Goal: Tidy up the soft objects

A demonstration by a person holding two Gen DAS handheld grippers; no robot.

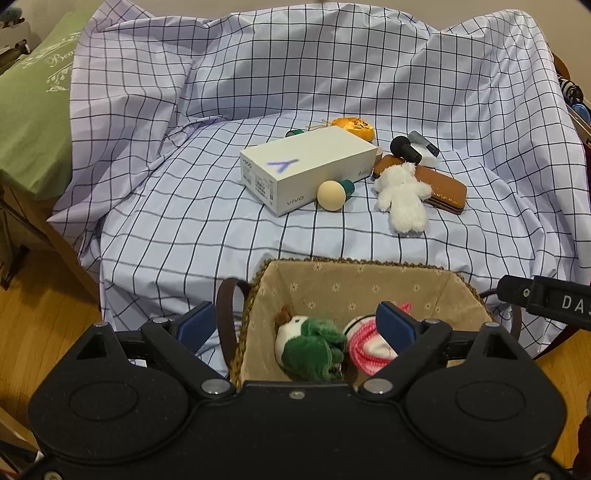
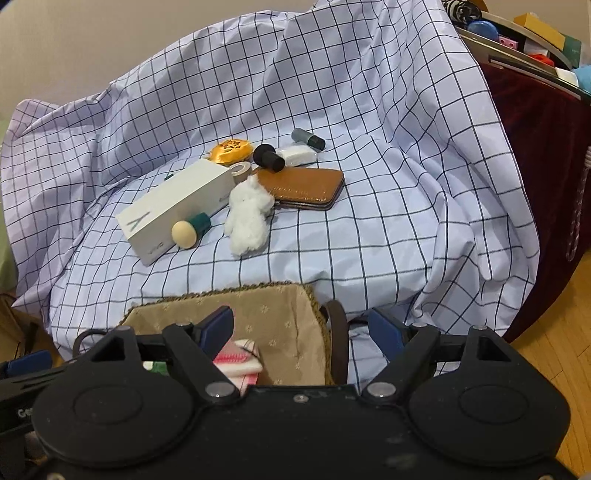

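A woven basket (image 1: pixel 354 275) with tan flowered lining stands at the near edge of the checked cloth; it also shows in the right wrist view (image 2: pixel 258 310). In it lie a green and white plush (image 1: pixel 310 347) and a pink and white knitted item (image 1: pixel 364 349), also seen in the right wrist view (image 2: pixel 240 360). A white plush bear (image 1: pixel 404 195) lies on the cloth by a brown wallet (image 1: pixel 443 186); the bear (image 2: pixel 247 218) lies beyond the basket. My left gripper (image 1: pixel 295 325) is open over the basket's left side. My right gripper (image 2: pixel 301 330) is open over the basket's right rim.
On the cloth lie a white phone box (image 1: pixel 306 171), a cream ball stamp (image 1: pixel 332 195), an orange round item (image 1: pixel 354 125), a black cylinder (image 1: pixel 406 149) and a grey tube (image 2: pixel 308 138). A green cushion (image 1: pixel 33 122) is left, a cluttered shelf (image 2: pixel 524 33) right.
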